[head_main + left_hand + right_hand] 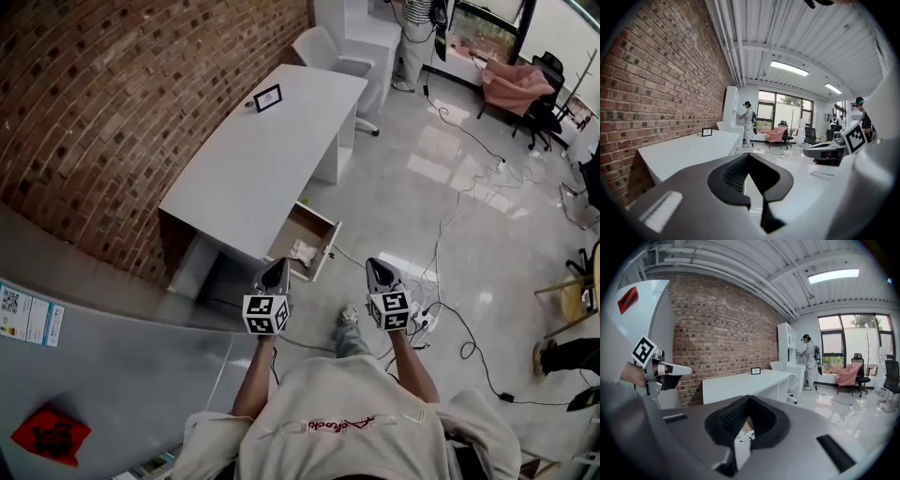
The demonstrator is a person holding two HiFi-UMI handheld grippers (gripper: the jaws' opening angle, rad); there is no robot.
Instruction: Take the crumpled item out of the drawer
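White bench (253,159) stood by the brick wall (103,94). Its drawer (307,225) hung open, with the crumpled item (302,251) inside, pale and too small to identify. The left gripper (278,265) and right gripper (376,265) hovered short of it, fingers together, empty.

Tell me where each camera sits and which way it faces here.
Head view: on the person's head, looking steeply down at the white desk, its open drawer and the crumpled item inside; both forearms, left claw and right claw show.
Left gripper view: rides the left claw, looks along the brick wall over the desk; own shut jaws, right claw at right.
Right gripper view: rides the right claw, faces likewise; own shut jaws, left claw at left.
Shared: both gripper views catch the desk's picture frame.
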